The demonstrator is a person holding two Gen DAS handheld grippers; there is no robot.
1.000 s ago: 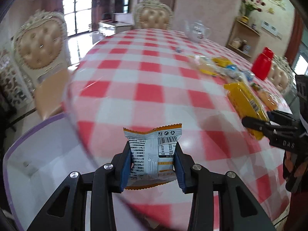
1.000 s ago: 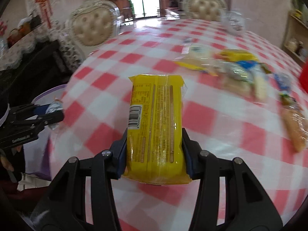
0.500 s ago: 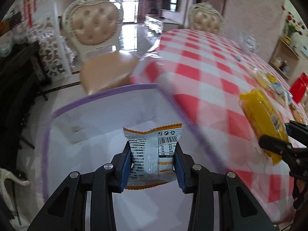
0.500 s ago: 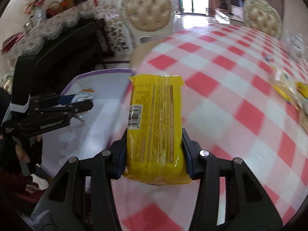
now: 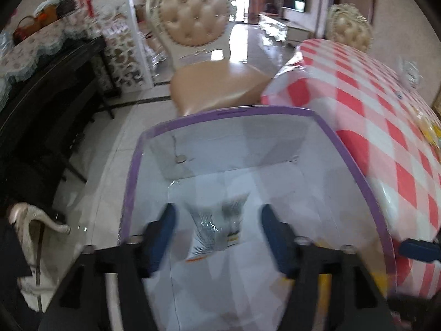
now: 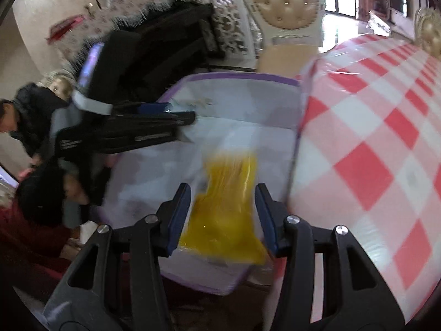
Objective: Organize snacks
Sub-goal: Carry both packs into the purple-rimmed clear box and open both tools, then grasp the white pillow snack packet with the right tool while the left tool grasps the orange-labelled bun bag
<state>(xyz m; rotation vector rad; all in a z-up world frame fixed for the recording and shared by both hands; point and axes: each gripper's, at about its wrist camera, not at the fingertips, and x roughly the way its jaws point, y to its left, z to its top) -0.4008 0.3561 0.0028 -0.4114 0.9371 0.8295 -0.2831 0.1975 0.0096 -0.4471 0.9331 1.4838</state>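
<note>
Now both tongs hang over the big white bin with the purple rim point(image 5: 325, 118), which sits right beside the worktop with the red and white checked cloth point(image 5: 386, 115).

The left tongs point(image 5: 216, 218) have just been opening. Their blue pads stand wide apart, and the small white and orange snack packet point(image 5: 213, 231) is in the gap between them, but neither pad touches it. The packet looks blurry and tilted, inside the bin and close to the middle of it.

The right tongs point(image 6: 222, 208) have just been opening too, though not as far. The yellow snack pack point(image 6: 226, 209) is between their blue pads, with a little gap on each side, so the pads are not squeezing it. It is very blurry. It sits over the side of the bin point(image 6: 297, 81) nearest the worktop point(image 6: 372, 143).

From the right camera, the left tongs point(image 6: 179, 121) reach over the far side of the bin, away from the worktop. A person in dark clothes point(image 6: 33, 115) holds them.

Behind the bin stands a padded chair with a tan seat point(image 5: 217, 85), pushed up near the worktop.
</note>
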